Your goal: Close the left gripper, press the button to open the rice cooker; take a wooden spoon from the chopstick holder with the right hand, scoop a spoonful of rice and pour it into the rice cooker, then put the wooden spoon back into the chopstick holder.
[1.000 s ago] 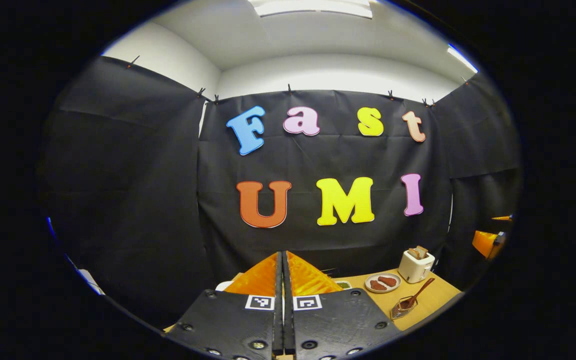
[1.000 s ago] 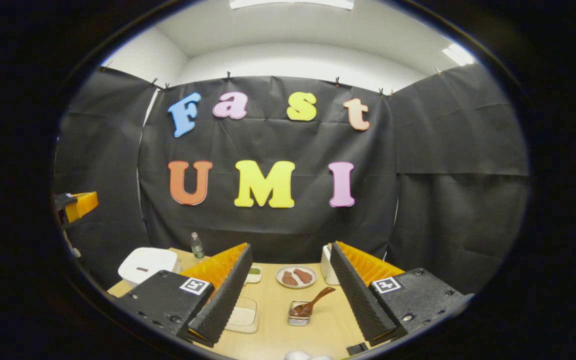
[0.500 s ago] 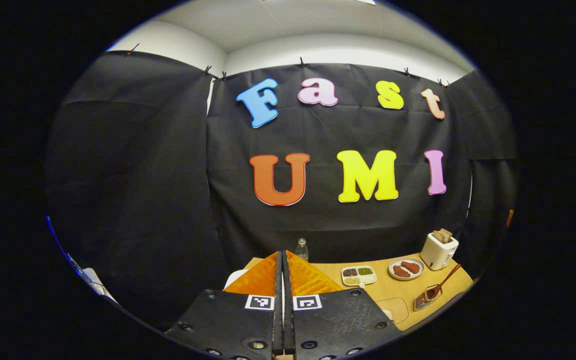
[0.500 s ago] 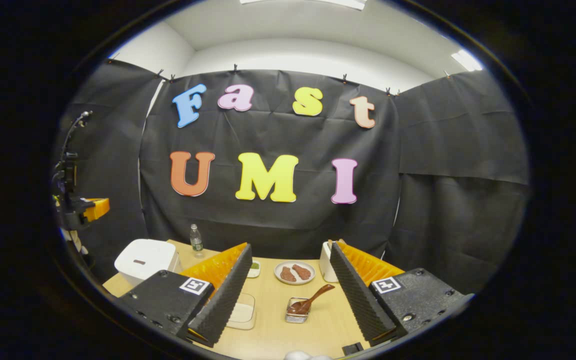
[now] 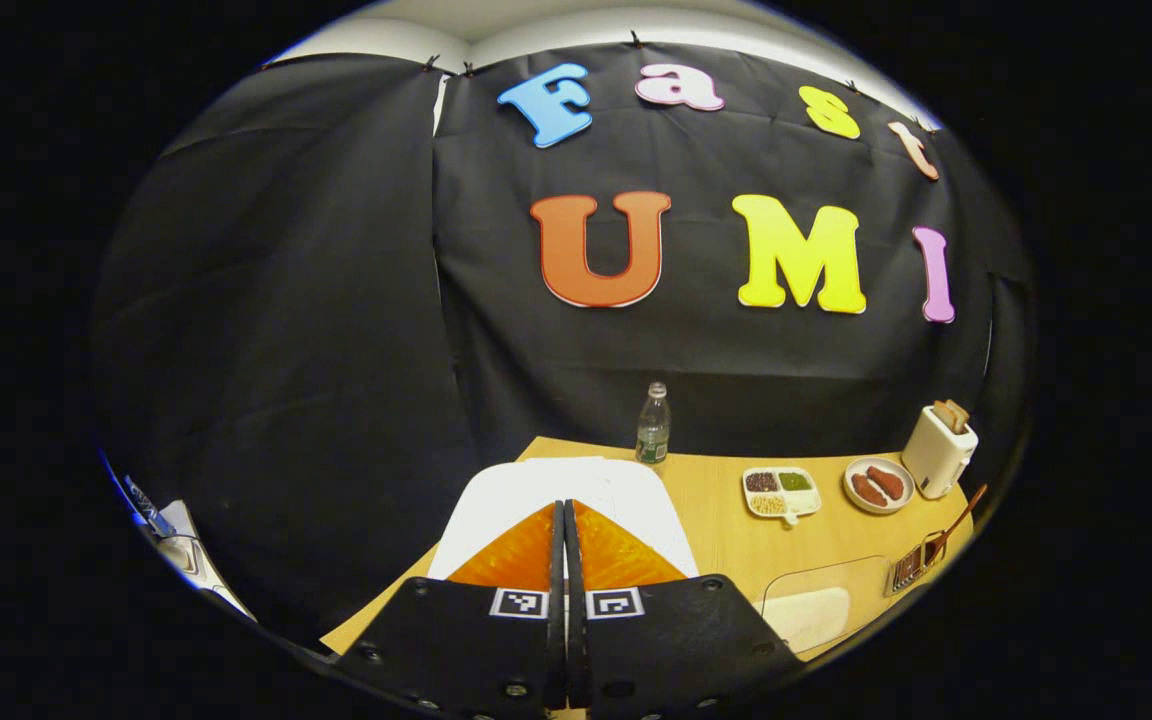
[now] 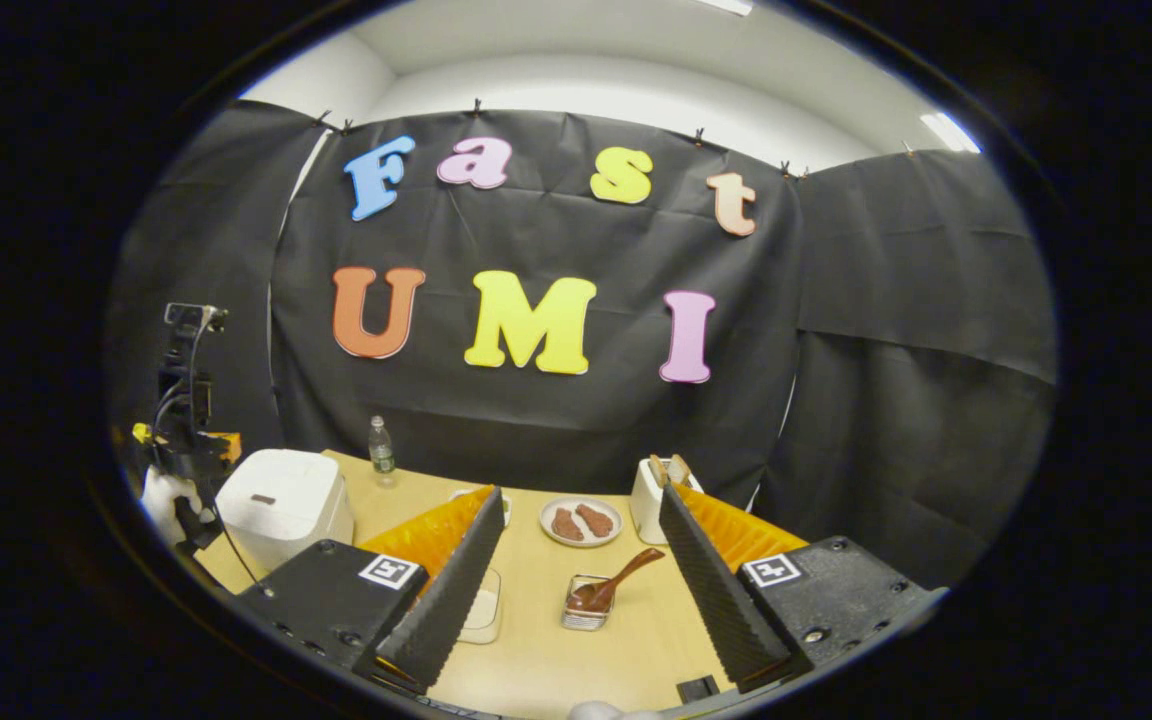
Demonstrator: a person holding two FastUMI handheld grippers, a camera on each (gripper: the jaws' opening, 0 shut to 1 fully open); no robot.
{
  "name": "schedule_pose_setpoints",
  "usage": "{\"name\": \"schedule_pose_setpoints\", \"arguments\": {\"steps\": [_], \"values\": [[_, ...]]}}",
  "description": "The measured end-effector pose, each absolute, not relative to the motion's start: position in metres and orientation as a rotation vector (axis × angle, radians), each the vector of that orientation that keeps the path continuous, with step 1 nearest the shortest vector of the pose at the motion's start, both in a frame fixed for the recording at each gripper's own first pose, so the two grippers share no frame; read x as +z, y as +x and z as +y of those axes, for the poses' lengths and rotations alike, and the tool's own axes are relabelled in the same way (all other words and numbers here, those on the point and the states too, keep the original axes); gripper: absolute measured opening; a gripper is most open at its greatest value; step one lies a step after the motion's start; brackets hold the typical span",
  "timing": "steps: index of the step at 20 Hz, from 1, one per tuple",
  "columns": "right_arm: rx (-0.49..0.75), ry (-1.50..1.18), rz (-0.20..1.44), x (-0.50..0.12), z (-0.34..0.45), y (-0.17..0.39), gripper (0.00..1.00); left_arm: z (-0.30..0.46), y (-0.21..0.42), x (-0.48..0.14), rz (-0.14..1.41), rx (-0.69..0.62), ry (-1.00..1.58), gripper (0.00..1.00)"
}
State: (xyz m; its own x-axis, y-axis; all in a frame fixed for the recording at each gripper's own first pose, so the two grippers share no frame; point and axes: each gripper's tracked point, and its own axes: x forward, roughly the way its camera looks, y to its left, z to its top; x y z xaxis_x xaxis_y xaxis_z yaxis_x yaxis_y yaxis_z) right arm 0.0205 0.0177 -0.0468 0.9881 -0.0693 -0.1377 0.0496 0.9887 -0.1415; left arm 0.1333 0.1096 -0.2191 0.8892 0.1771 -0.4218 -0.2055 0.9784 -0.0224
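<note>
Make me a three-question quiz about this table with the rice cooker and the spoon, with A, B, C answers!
1. Where is the wooden spoon?
A. In the chopstick holder
B. Lying on the plate
C. Inside the rice cooker

2. How many brown pieces of food lie on the round plate?
A. One
B. Two
C. Five

3. How is the rice cooker?
A. Lid shut
B. Lid wide open
C. Tipped on its side

Answers:
1 A: the spoon's bowl sits in the holder, its handle leaning out.
2 B: two pieces lie side by side.
3 A: the white lid lies flat, with the left gripper shut above it and the right gripper open.
</note>
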Motion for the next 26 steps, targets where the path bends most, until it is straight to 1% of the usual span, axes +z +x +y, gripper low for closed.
{"name": "schedule_pose_setpoints", "arguments": {"steps": [6, 9, 15, 17, 20, 23, 25, 26], "values": [[-0.060, -0.150, 0.184, -0.062, 0.023, 0.022, 1.00, 0.111, 0.132, -0.283, 0.571, 0.222, -0.058, 0.00], [-0.058, -0.155, 0.190, -0.064, 0.022, 0.023, 1.00, 0.111, 0.129, -0.303, 0.620, 0.225, -0.068, 0.00], [-0.056, -0.157, 0.204, -0.070, 0.021, 0.025, 1.00, 0.112, 0.127, -0.307, 0.642, 0.235, -0.057, 0.00], [-0.053, -0.157, 0.207, -0.070, 0.022, 0.027, 1.00, 0.112, 0.124, -0.316, 0.683, 0.230, -0.058, 0.00], [-0.049, -0.154, 0.210, -0.072, 0.022, 0.027, 1.00, 0.112, 0.126, -0.313, 0.685, 0.227, -0.039, 0.01], [-0.049, -0.152, 0.204, -0.072, 0.020, 0.027, 1.00, 0.115, 0.130, -0.306, 0.627, 0.238, -0.009, 0.00], [-0.041, -0.138, 0.177, -0.067, 0.020, 0.028, 1.00, 0.117, 0.139, -0.284, 0.517, 0.253, 0.008, 0.00], [-0.038, -0.131, 0.157, -0.061, 0.022, 0.028, 1.00, 0.119, 0.147, -0.263, 0.423, 0.258, 0.038, 0.00]]}}
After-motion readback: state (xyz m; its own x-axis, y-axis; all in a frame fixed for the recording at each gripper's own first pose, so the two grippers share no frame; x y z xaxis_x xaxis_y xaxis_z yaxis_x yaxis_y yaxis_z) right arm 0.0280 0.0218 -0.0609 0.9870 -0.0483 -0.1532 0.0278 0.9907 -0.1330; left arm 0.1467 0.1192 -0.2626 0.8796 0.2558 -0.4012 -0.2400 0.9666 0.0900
